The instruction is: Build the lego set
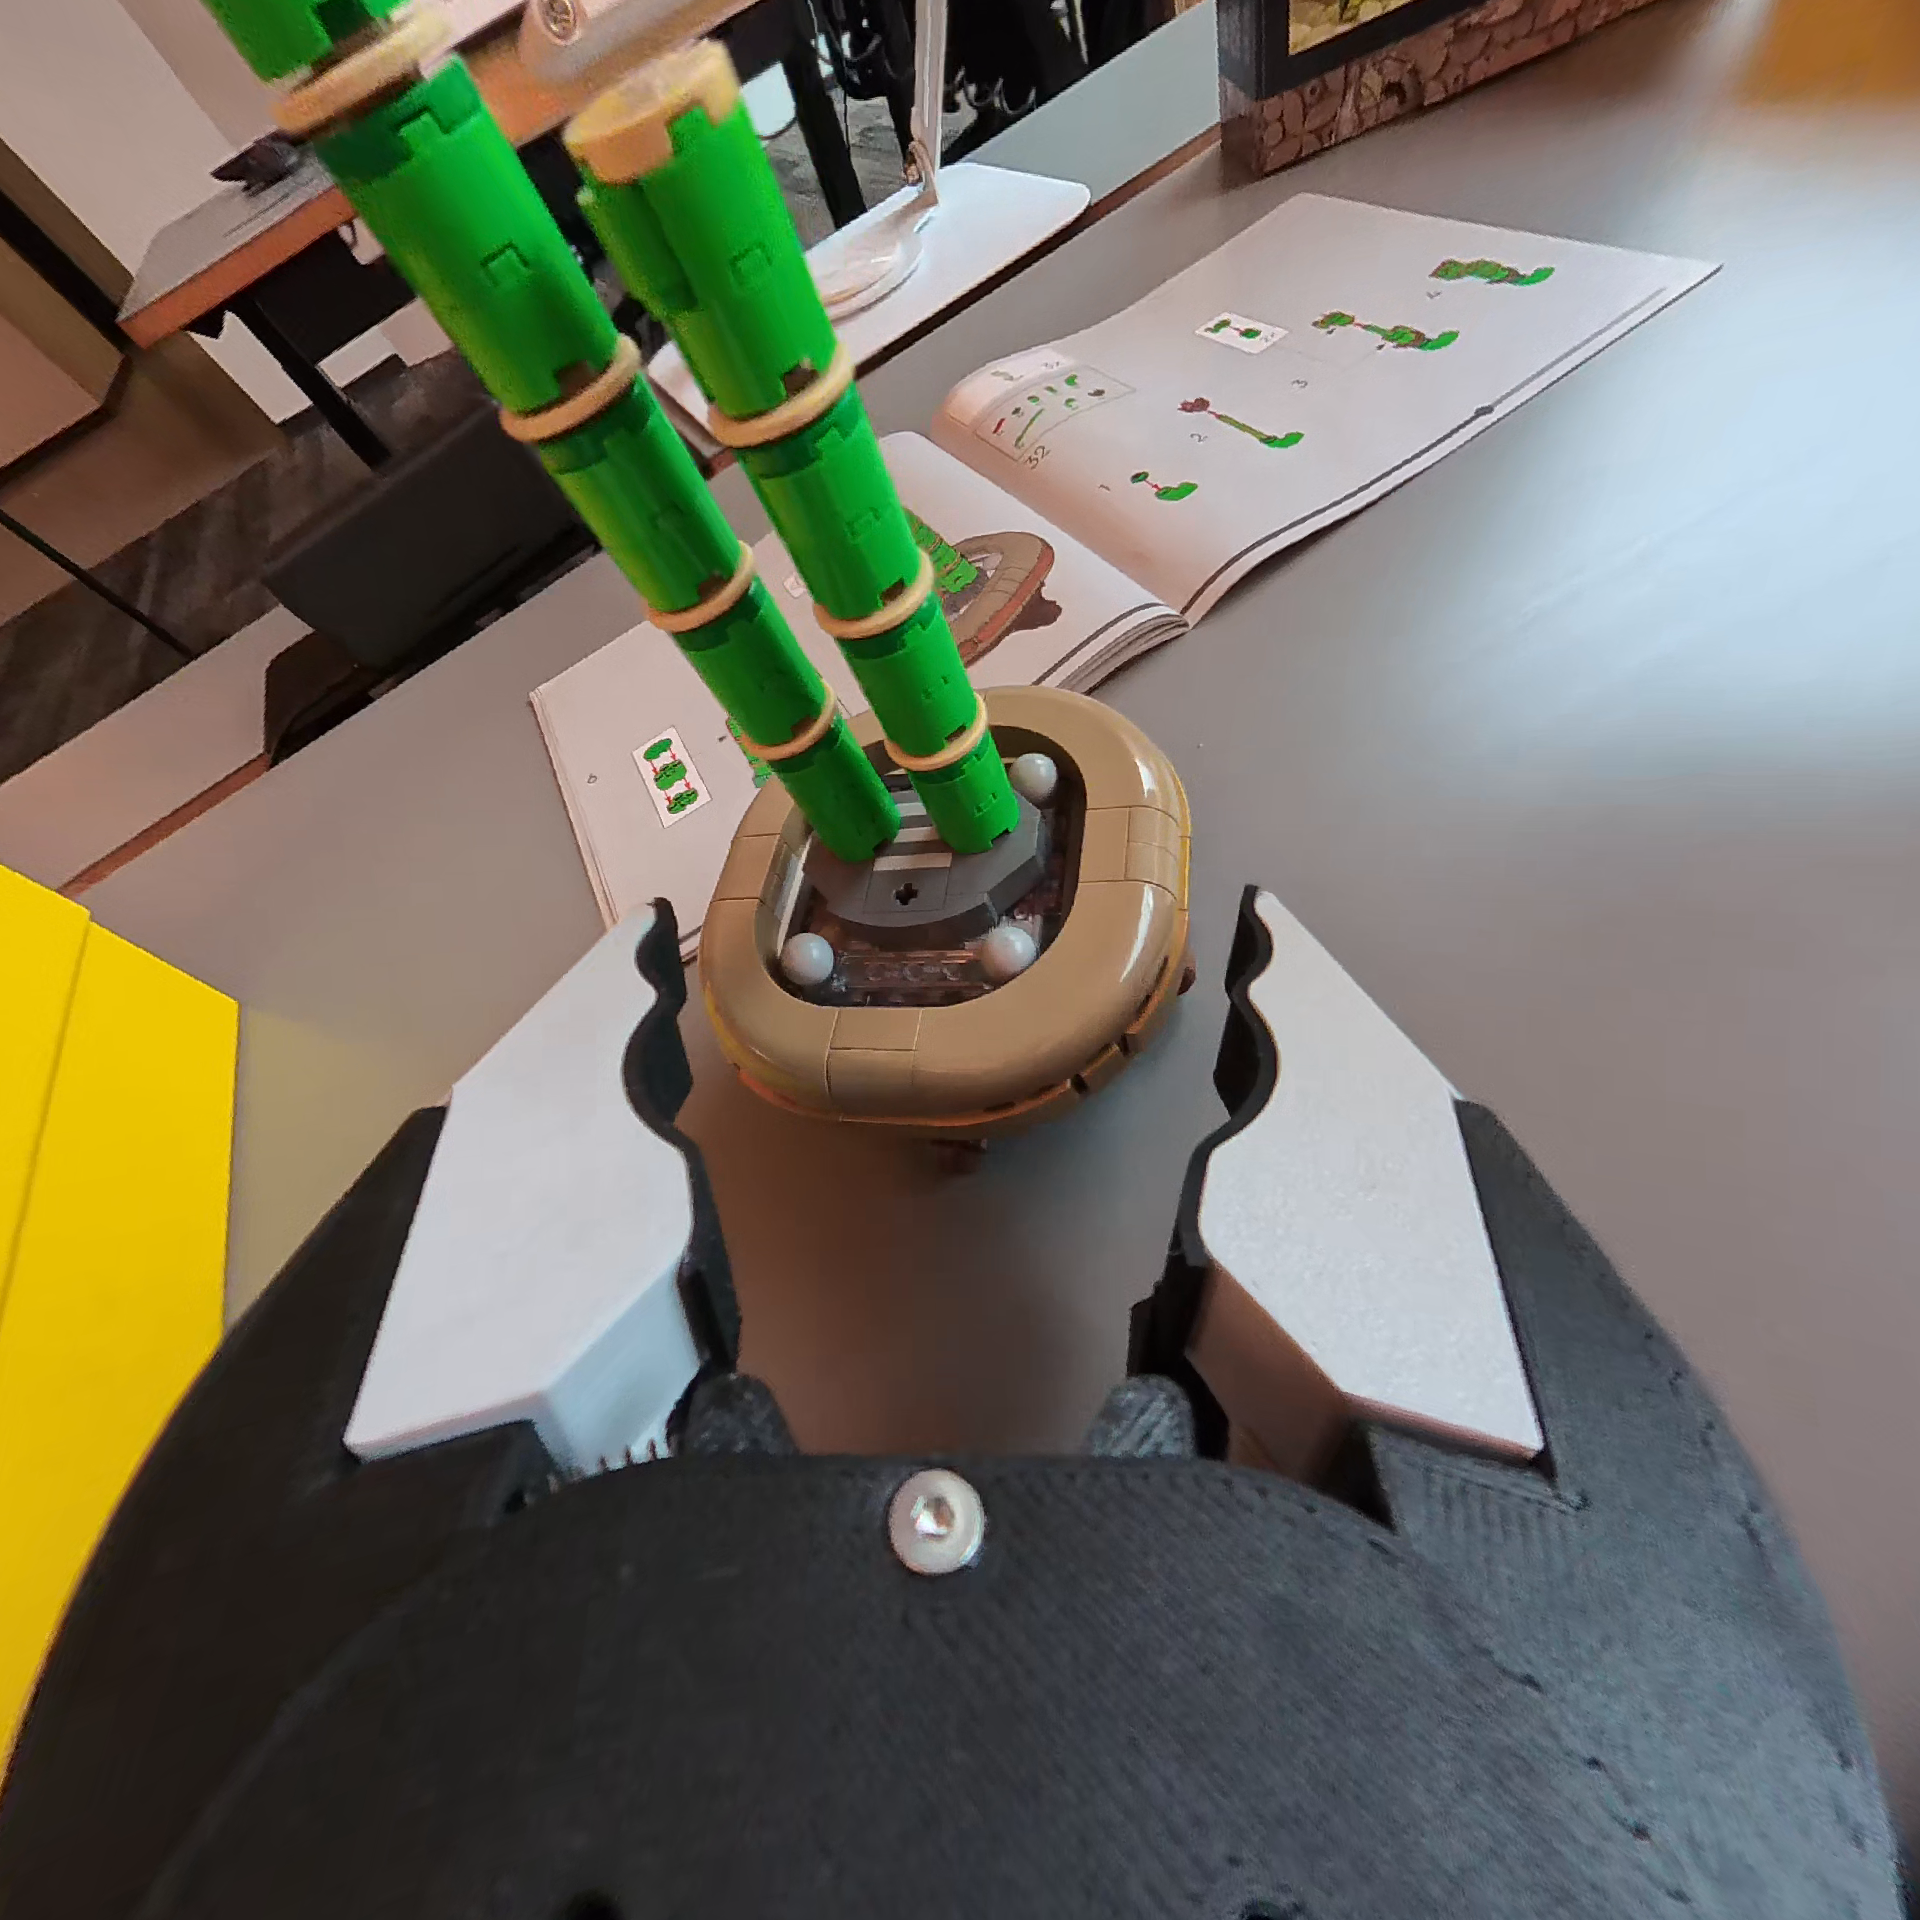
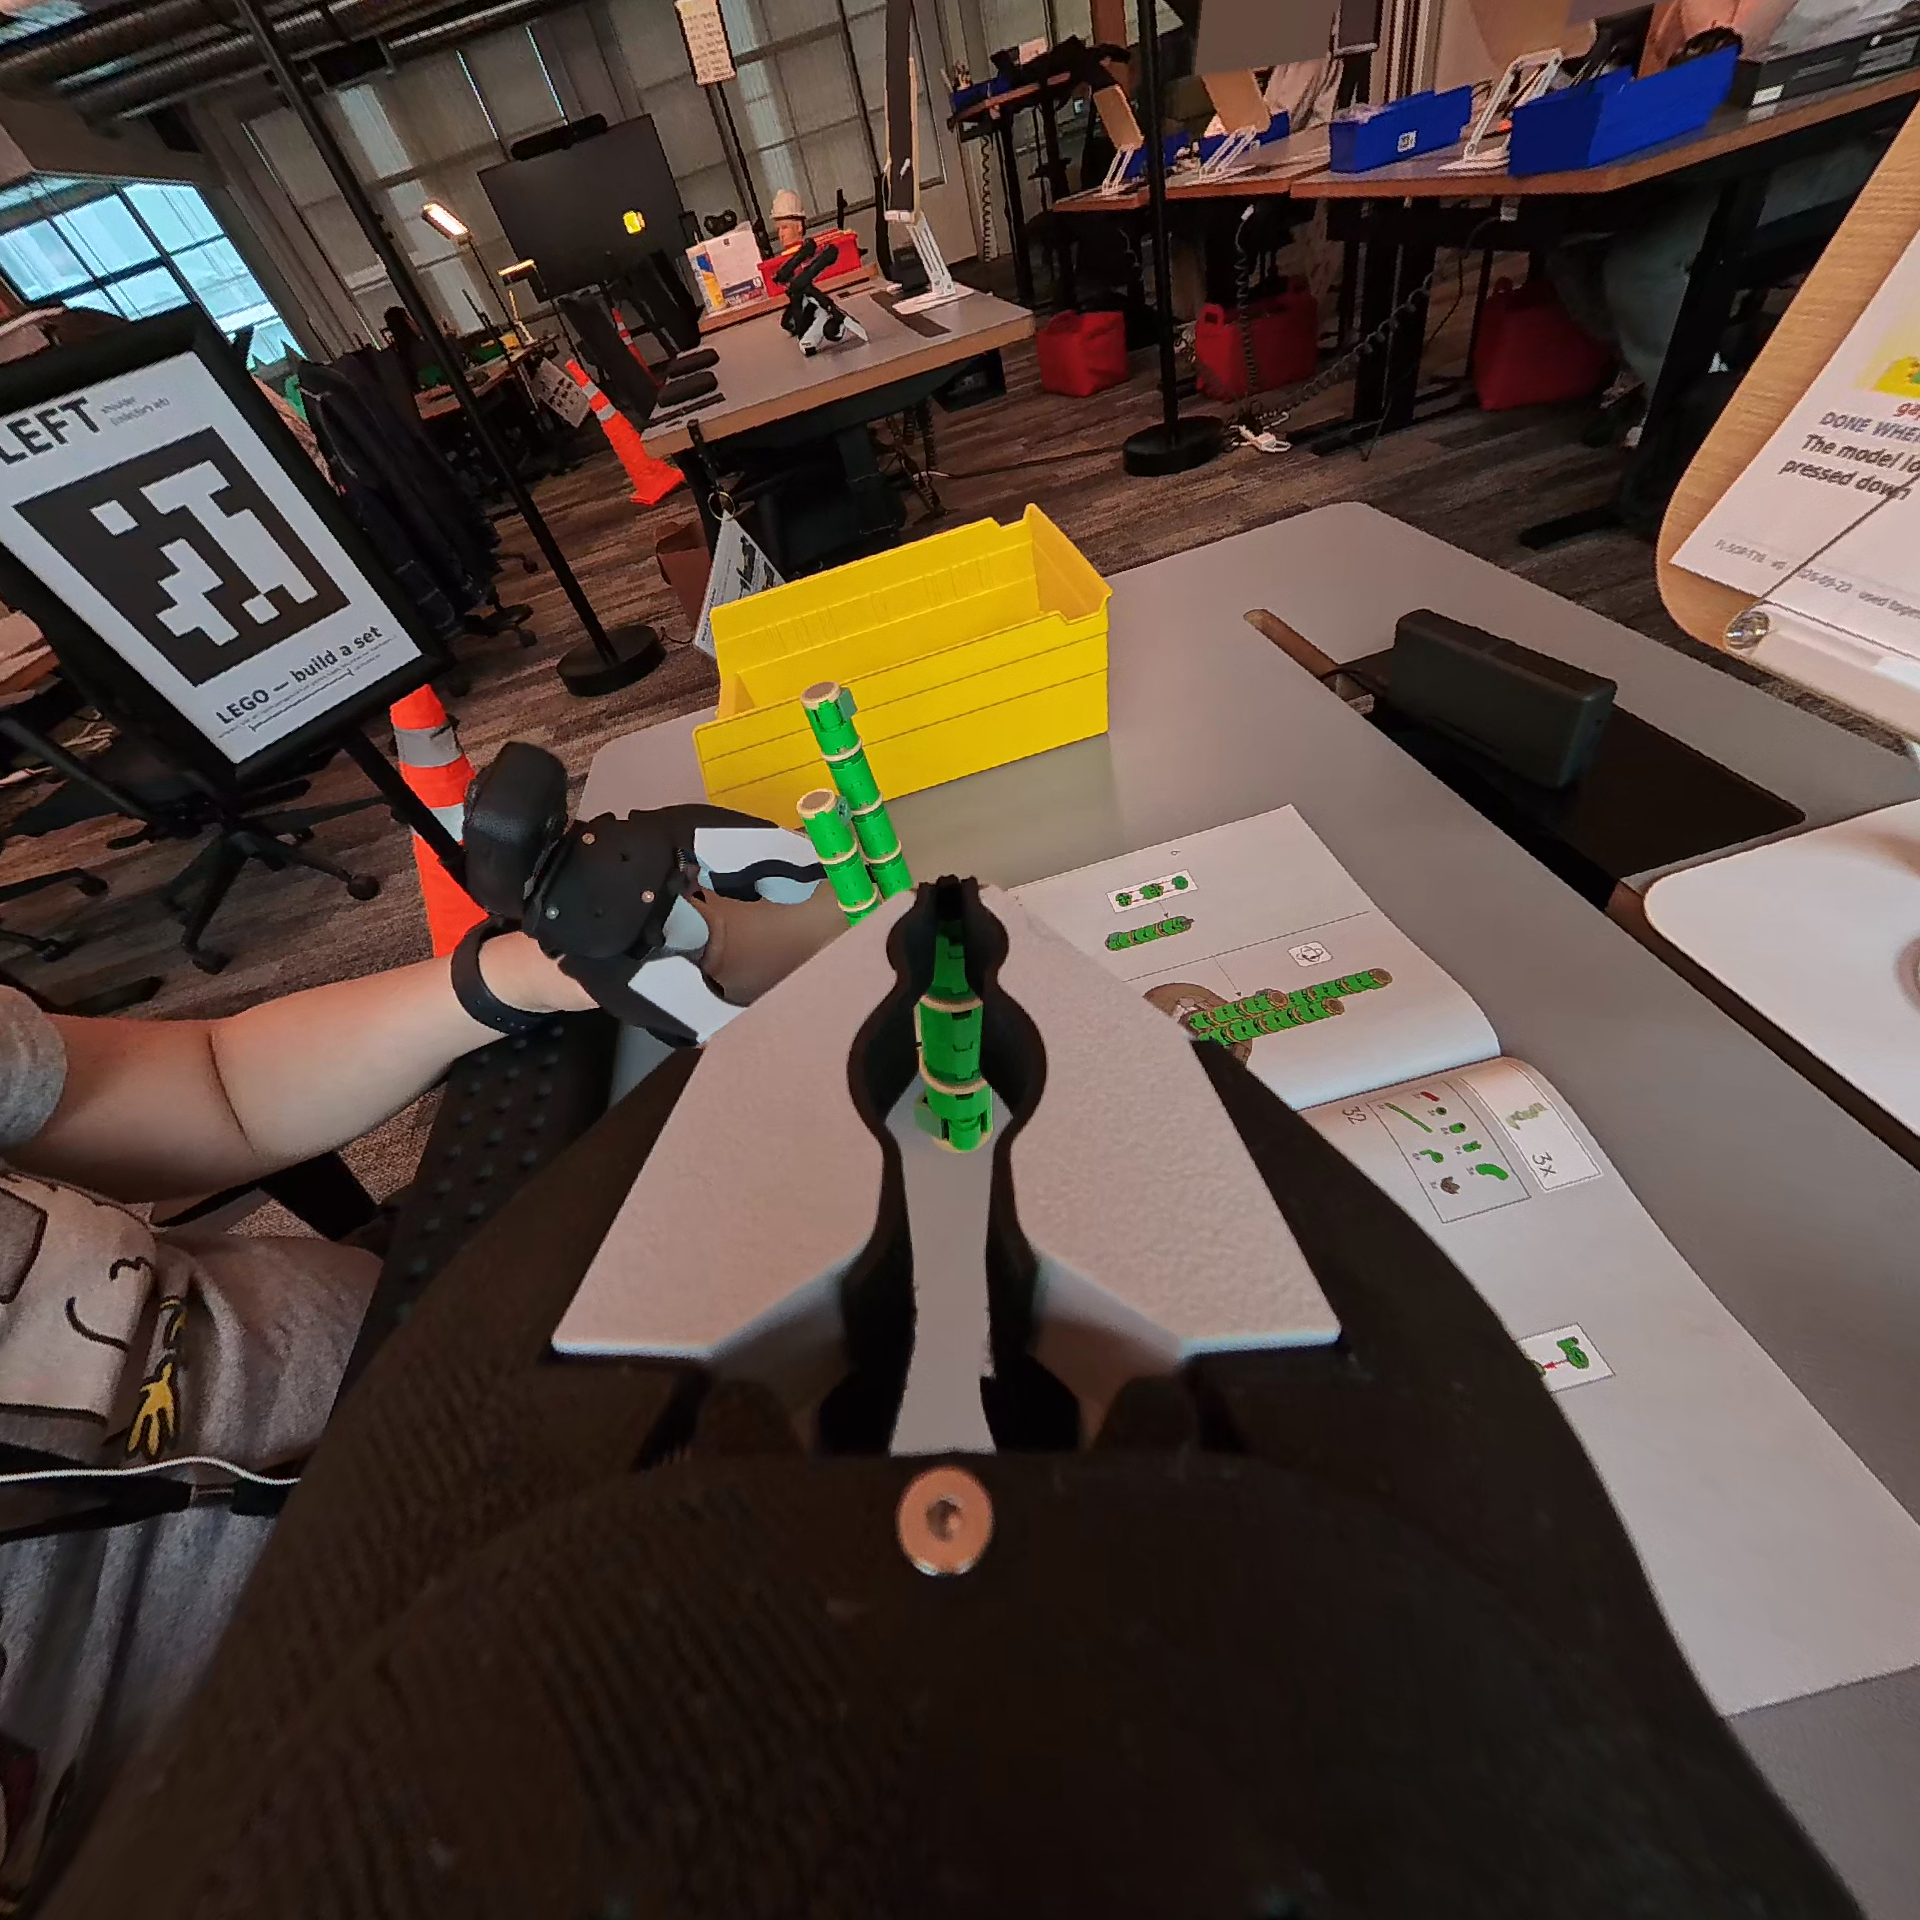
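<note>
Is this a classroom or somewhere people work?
Probably a shared workshop or lab, not a classroom: rows of work desks with blue parts bins, orange traffic cones, and a marker sign on a stand.

The taller green stalk [image 1: 488,301] runs past the left wrist view's top edge.

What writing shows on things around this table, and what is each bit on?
I do not quote writing; these bear it.
Black-framed white sign with a square marker: printed lines.
Open white instruction booklet: printed numerals beside pictures.
White sheet on a tan board: printed lines, cut off.
</note>
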`<state>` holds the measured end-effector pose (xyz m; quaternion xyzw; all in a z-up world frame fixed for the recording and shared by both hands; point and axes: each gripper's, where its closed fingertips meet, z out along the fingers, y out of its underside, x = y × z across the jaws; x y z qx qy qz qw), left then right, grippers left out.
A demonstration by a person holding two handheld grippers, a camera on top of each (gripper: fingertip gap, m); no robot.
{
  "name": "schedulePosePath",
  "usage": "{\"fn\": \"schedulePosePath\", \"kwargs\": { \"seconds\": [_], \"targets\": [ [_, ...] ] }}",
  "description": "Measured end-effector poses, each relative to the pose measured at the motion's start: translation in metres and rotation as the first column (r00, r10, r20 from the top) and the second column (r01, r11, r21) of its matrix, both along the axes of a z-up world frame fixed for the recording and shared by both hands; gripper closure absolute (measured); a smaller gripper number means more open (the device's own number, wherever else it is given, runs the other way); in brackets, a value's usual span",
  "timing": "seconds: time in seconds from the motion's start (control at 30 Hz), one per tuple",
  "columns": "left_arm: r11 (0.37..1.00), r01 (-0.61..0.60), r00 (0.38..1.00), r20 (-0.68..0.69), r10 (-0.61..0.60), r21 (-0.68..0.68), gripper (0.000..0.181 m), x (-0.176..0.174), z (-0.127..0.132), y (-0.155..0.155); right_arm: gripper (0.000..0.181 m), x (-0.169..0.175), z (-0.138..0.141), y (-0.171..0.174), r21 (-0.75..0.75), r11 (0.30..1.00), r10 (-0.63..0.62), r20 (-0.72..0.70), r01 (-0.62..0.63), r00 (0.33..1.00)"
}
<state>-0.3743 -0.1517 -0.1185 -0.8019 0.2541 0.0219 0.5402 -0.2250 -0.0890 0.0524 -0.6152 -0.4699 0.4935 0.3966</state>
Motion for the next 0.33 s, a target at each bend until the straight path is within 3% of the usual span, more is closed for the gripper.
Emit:
{"fn": "schedulePosePath", "kwargs": {
  "seconds": [0.33],
  "targets": [
    [0.999, -0.031, 0.999, -0.025, 0.031, -0.023, 0.079, -0.0071, -0.0054, 0.0003, 0.178, -0.0016, -0.0020, -0.0002, -0.003, 1.000, 0.003, 0.006, -0.003, 1.000]
  ]
}}
